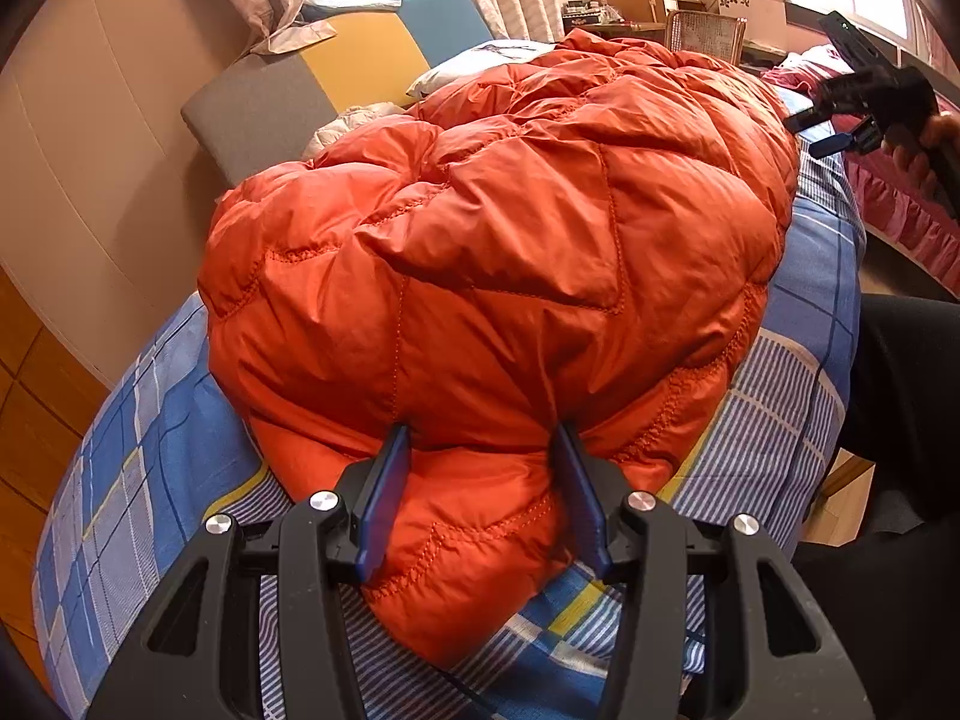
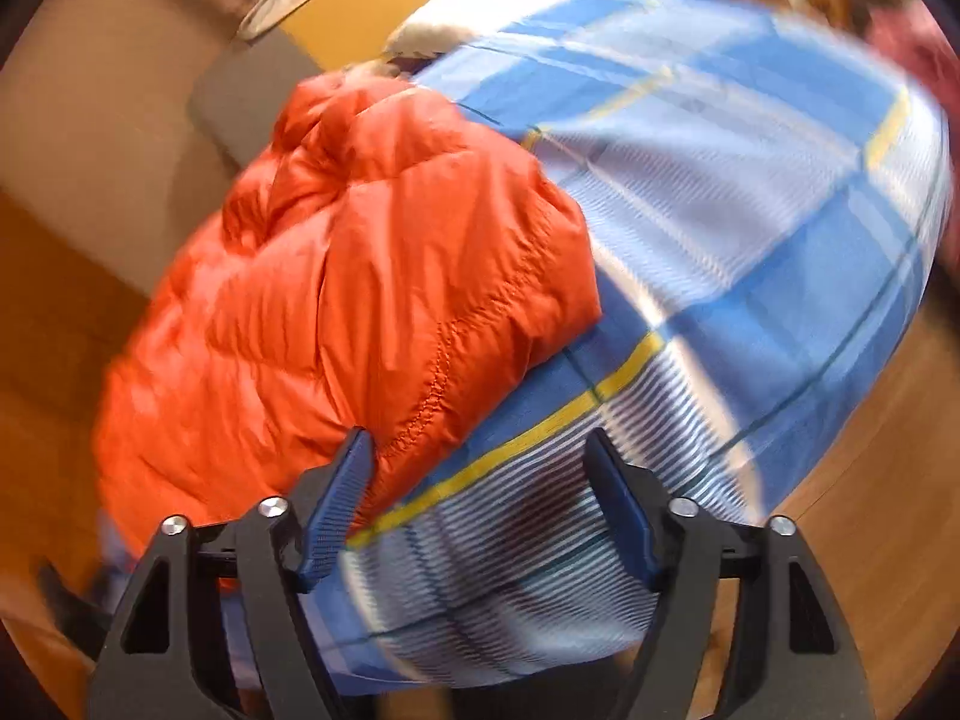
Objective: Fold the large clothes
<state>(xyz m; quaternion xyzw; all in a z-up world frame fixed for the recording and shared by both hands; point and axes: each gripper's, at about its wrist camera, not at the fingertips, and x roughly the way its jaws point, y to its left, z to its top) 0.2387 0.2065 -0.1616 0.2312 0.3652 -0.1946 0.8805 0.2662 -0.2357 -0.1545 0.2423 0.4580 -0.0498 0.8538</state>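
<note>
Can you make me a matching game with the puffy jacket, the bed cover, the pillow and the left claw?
Things:
1. puffy jacket
2. bed cover
3. pillow
4. left claw

Clues:
A. white, at the far end of the bed
B. squeezing a fold of orange fabric
C. blue checks with yellow lines
D. orange and quilted, piled on the bed

Pairs: 1-D, 2-C, 3-A, 4-B
</note>
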